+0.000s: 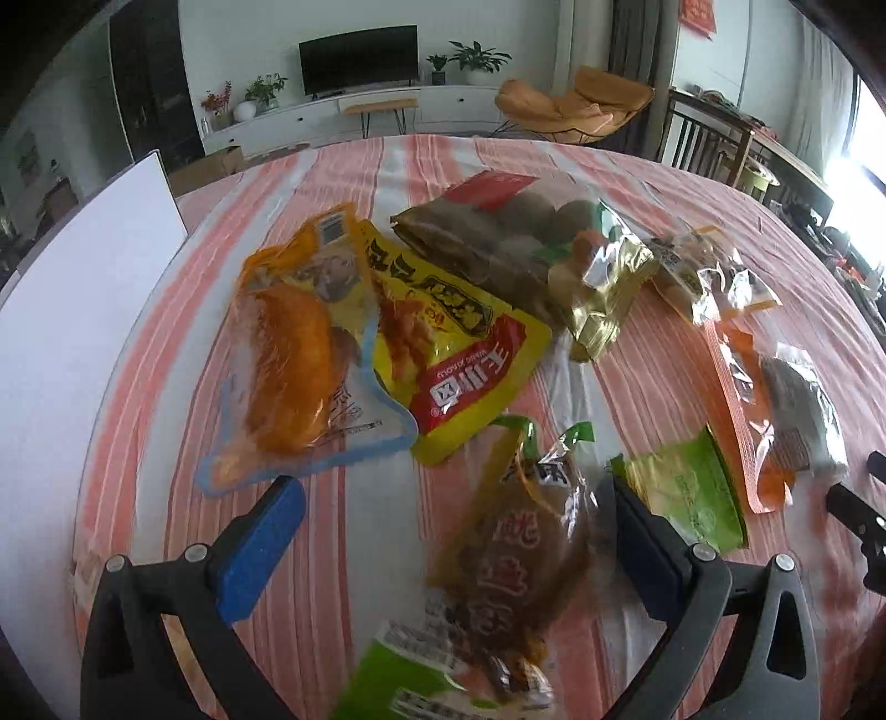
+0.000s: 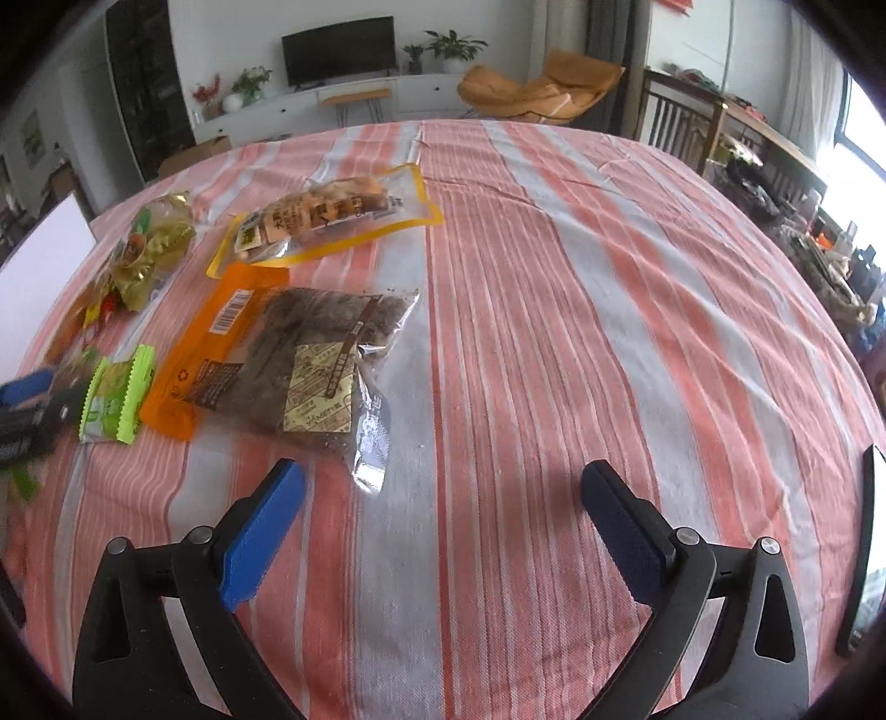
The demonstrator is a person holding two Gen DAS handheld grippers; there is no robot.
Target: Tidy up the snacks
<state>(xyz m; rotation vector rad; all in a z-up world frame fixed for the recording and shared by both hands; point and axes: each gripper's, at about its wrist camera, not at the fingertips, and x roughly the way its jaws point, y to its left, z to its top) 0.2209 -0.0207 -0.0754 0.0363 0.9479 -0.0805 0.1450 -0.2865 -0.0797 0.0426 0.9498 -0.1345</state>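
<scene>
Across the pink-striped tablecloth point(image 2: 554, 310), we see both grippers' jaws spread wide, empty; left gripper point(image 1: 459, 515) straddles a blurred brown snack pouch point(image 1: 509, 559), unseen beyond right gripper point(image 2: 443, 498).

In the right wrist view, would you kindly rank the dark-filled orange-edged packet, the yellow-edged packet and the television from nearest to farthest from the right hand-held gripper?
1. Dark-filled orange-edged packet, just ahead, left.
2. Yellow-edged packet, farther up the table.
3. Television, against the far wall.
</scene>
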